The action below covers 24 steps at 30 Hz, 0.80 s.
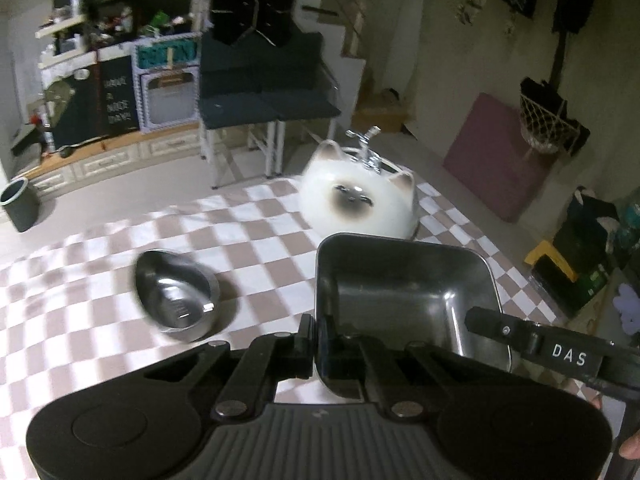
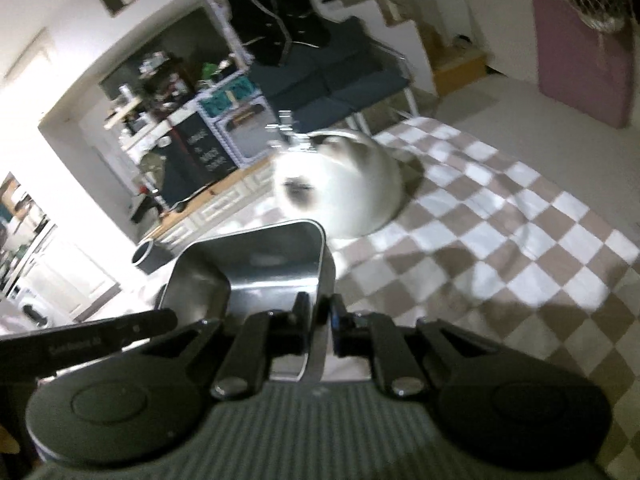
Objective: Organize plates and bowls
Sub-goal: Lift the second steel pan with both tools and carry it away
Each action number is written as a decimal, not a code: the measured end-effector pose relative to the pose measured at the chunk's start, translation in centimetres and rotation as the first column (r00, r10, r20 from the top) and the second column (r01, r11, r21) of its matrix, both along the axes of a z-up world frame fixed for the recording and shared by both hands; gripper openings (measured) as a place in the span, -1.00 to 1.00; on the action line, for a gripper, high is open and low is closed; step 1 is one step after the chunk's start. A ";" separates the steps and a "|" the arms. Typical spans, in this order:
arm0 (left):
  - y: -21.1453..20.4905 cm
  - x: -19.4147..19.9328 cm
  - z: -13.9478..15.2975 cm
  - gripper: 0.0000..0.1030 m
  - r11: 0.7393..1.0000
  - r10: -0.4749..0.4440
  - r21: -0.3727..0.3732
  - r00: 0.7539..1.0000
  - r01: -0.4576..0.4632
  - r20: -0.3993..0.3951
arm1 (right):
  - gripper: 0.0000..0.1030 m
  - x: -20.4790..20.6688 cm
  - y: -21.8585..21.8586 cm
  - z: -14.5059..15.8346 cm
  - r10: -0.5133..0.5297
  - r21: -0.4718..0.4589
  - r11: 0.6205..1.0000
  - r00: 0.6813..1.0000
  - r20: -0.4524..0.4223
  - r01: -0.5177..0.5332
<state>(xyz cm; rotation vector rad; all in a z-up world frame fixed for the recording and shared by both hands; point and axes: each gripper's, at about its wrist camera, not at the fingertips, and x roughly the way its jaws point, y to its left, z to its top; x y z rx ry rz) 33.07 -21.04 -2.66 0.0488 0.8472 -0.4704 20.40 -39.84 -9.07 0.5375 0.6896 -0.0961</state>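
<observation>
Both grippers grip the same square steel tray (image 1: 404, 296), lifted above the checkered cloth (image 1: 256, 216); left gripper (image 1: 316, 340) pinches the tray's near-left rim, fingers pressed close on the wall, right gripper (image 2: 322, 320) pinches the right-hand wall the same way, one pad inside and one outside. Tray looks empty and tilted in both views. Small round steel bowl (image 1: 176, 292) sits alone on the cloth to the left of the tray, well apart from it, nothing stacked in it. White cat-faced ceramic piece (image 1: 356, 200) with a chrome rack or faucet-like fitting (image 1: 366, 148) behind it stands further back on the cloth; what that fitting is, cannot tell. Progress judged as early to middle: one piece in hand and not set down, bowl unsorted, no stack or grouped set visible anywhere; placing the tray and gathering the bowl are left. Left wrist view alone shows the round bowl and the tip of the right gripper's finger (image 1: 500, 326) reaching over the tray rim. Right wrist view, more blurred, shows the open stretch of cloth (image 2: 500, 248) to the right and the left gripper's finger (image 2: 120, 330) at the tray edge, but no bowl
</observation>
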 end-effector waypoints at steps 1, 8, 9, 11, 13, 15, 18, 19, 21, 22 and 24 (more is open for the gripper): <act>0.9 -0.6 0.5 -0.94 1.000 0.013 -0.003 1.000 -0.013 0.008 | -0.75 -0.4 0.8 0.5 0.016 -0.002 1.000 1.000 0.008 -0.016; 8.2 -4.8 2.9 -0.94 0.994 0.103 -0.026 0.994 -0.102 0.038 | -0.71 -2.9 6.5 3.3 0.136 -0.003 0.991 0.990 0.046 -0.136; 9.3 -5.3 3.1 -0.94 0.993 0.116 -0.029 0.992 -0.115 0.040 | -0.71 -3.2 7.5 3.5 0.161 -0.005 0.987 0.986 0.049 -0.161; 11.5 -6.6 3.4 -0.94 0.990 0.140 -0.032 0.989 -0.138 0.045 | -0.71 -3.5 9.1 3.9 0.198 -0.007 0.980 0.979 0.056 -0.198; 13.7 -7.9 3.5 -0.94 0.985 0.171 -0.030 0.984 -0.170 0.047 | -0.71 -3.9 10.7 4.3 0.236 -0.001 0.972 0.969 0.068 -0.237; 15.9 -9.0 3.7 -0.94 0.979 0.205 -0.021 0.977 -0.204 0.049 | -0.71 -4.2 12.1 4.4 0.271 0.014 0.962 0.960 0.073 -0.273; 18.9 -10.6 3.9 -0.94 0.966 0.258 -0.008 0.964 -0.258 0.059 | -0.71 -4.3 15.1 4.4 0.337 0.017 0.941 0.939 0.070 -0.339; 19.9 -11.1 3.9 -0.94 0.961 0.276 -0.007 0.959 -0.276 0.059 | -0.71 -4.5 16.0 4.5 0.355 0.014 0.934 0.932 0.069 -0.357; 22.0 -12.0 3.8 -0.94 0.952 0.306 -0.003 0.950 -0.306 0.055 | -0.70 -4.7 17.9 4.5 0.396 0.011 0.918 0.916 0.065 -0.397; 22.9 -12.4 3.7 -0.94 0.948 0.319 -0.001 0.946 -0.319 0.053 | -0.70 -4.7 18.8 4.4 0.416 0.013 0.909 0.907 0.063 -0.417; 24.6 -13.3 3.5 -0.94 0.939 0.343 0.006 0.938 -0.344 0.050 | -0.70 -4.9 20.5 4.0 0.453 0.018 0.890 0.890 0.054 -0.455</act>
